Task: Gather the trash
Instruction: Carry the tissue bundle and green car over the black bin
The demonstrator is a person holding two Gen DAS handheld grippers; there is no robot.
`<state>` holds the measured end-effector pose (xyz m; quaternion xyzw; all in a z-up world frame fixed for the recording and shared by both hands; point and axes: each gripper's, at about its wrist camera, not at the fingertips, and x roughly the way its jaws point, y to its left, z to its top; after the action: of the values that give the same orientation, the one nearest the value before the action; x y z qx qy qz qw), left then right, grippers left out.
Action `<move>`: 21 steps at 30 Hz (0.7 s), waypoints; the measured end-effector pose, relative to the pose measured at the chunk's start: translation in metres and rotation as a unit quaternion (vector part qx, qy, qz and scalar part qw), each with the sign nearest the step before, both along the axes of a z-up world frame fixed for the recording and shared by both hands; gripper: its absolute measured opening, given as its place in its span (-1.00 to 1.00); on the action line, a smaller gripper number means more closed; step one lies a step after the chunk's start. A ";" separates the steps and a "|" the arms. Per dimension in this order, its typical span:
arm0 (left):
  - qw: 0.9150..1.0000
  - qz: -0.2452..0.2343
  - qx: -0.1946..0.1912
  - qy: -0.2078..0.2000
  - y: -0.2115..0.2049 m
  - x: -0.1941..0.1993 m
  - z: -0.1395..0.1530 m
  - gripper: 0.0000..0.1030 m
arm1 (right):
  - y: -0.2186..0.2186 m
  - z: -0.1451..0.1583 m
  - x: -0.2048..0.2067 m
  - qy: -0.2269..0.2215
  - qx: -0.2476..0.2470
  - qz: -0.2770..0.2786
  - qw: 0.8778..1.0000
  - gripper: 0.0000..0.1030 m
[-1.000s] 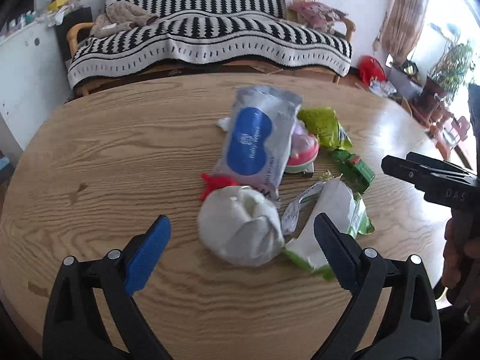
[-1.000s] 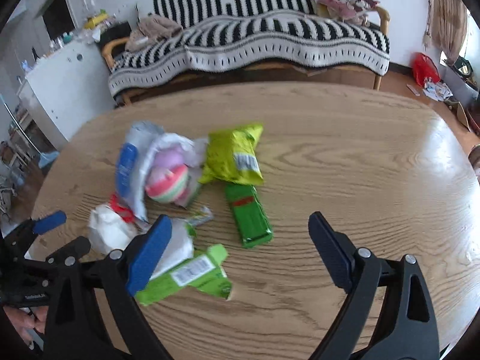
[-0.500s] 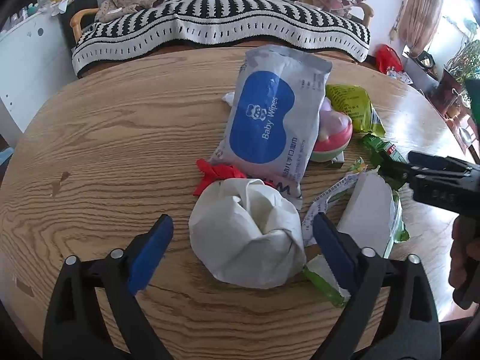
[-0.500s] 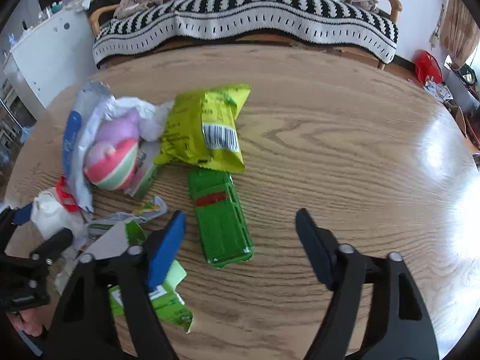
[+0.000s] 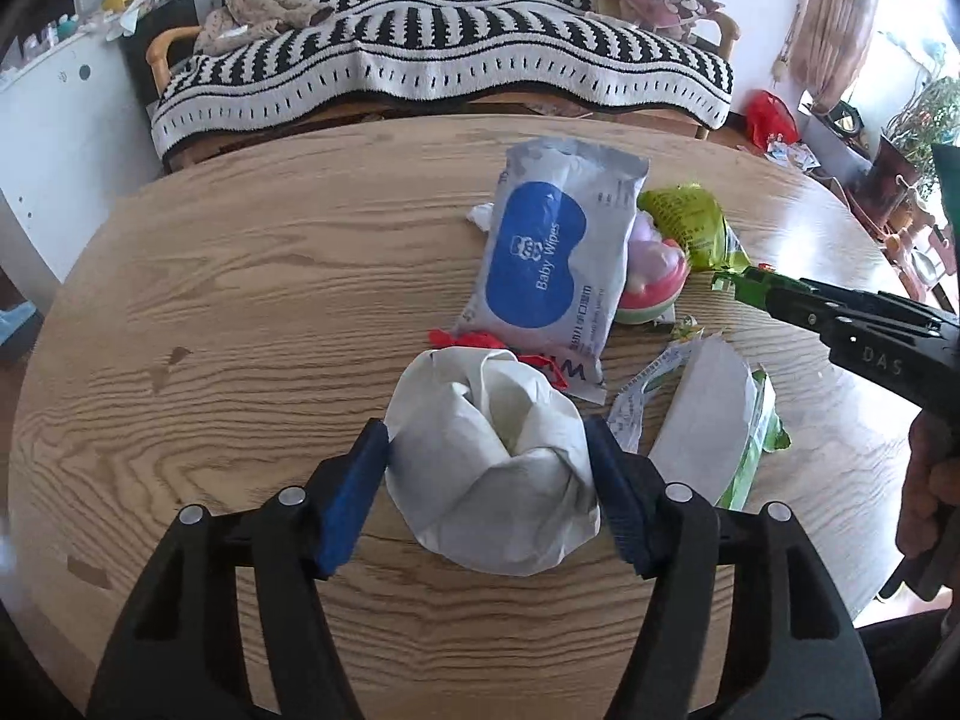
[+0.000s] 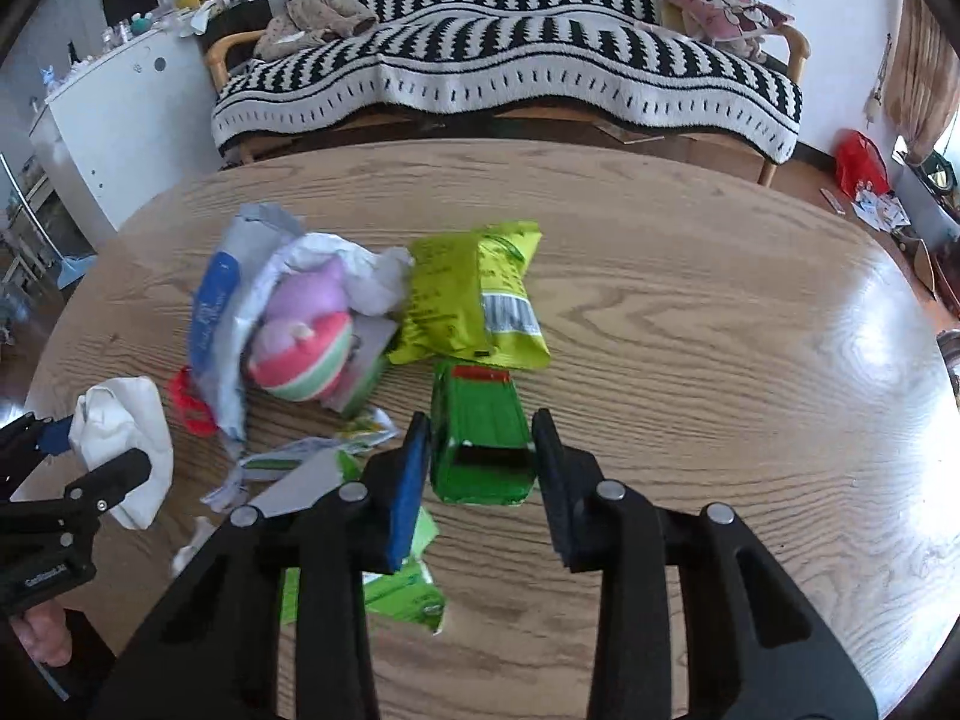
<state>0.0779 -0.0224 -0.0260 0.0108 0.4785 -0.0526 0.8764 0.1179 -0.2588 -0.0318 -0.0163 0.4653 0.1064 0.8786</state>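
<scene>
A crumpled white paper ball (image 5: 492,468) lies on the wooden table (image 5: 240,276). My left gripper (image 5: 485,426) straddles it, jaws closing, and both blue pads (image 5: 354,498) touch its sides. In the right wrist view a small green carton (image 6: 480,438) lies end-on between the fingers of my right gripper (image 6: 480,420). Those jaws are closing too, with the pads against the carton's two sides. The left gripper (image 6: 90,450) and paper ball (image 6: 126,432) show at that view's left edge.
Behind lie a baby wipes pack (image 5: 552,264), a pink and green ball (image 6: 300,354), a yellow-green snack bag (image 6: 474,300), a torn green and white wrapper (image 5: 708,426) and a red scrap (image 6: 189,402). A striped-blanket sofa (image 5: 438,60) stands beyond the table.
Both grippers came down closer to the table. The left jaws narrowed onto the white paper ball. The right gripper shifted over the green carton and its jaws narrowed onto it.
</scene>
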 end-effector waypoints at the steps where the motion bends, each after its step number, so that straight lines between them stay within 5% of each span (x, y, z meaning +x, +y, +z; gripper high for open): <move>1: 1.000 0.000 0.000 0.001 0.000 0.000 0.000 0.26 | 0.001 0.001 -0.001 -0.001 0.000 0.003 1.000 -0.32; 11: 1.000 -0.001 0.009 -0.005 -0.004 -0.002 0.004 0.26 | -0.001 0.008 -0.008 -0.009 0.006 -0.001 1.000 -0.33; 21: 0.998 -0.041 -0.007 -0.041 -0.051 -0.022 0.049 0.26 | -0.080 0.071 -0.068 -0.061 0.056 -0.054 0.995 -0.33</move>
<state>0.0556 -0.0737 0.0229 0.0262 0.4409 -0.0917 0.8924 0.0497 -0.3386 0.0394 0.0518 0.4045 0.0840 0.9092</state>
